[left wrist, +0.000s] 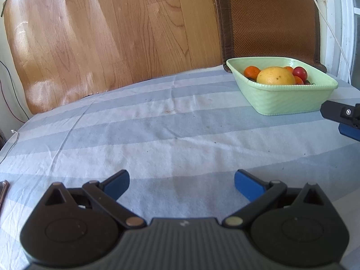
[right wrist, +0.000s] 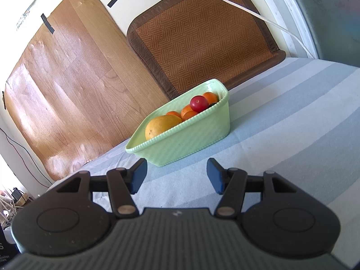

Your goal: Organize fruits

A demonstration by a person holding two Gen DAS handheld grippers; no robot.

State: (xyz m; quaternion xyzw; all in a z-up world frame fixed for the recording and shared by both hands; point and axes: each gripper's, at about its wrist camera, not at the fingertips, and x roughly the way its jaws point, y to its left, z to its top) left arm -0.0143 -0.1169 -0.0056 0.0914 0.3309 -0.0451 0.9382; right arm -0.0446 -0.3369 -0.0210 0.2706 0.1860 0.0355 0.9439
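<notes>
Both grippers sit low over the striped tablecloth (left wrist: 157, 135), jaws spread wide, nothing between the pads: left gripper (left wrist: 181, 185) is well apart from the fruit, right gripper (right wrist: 176, 175) is near the green basket (right wrist: 191, 139), pointing at its near wall. Right gripper tip also shows at the edge of the left view, just beside the basket. All fruit I can see is in the basket: a large yellow citrus (right wrist: 160, 124) at one end, several small oranges (right wrist: 187, 113) mid-pile, a red round fruit (right wrist: 199, 103) perched on top of them. No loose fruit visible on the cloth, so my read is the step in hand is a pick out of the basket, or the task is near done; can't tell which. If picking: use the right gripper, it's closest. Come in from above the rim, not through the wall. Take the red one first, it's topmost and exposed. Jaws are already wide enough for it; the big citrus looks marginal for this opening. Close gently, round smooth fruit will squirt out. Risk: nudging the light basket or rolling the oranges underneath.
</notes>
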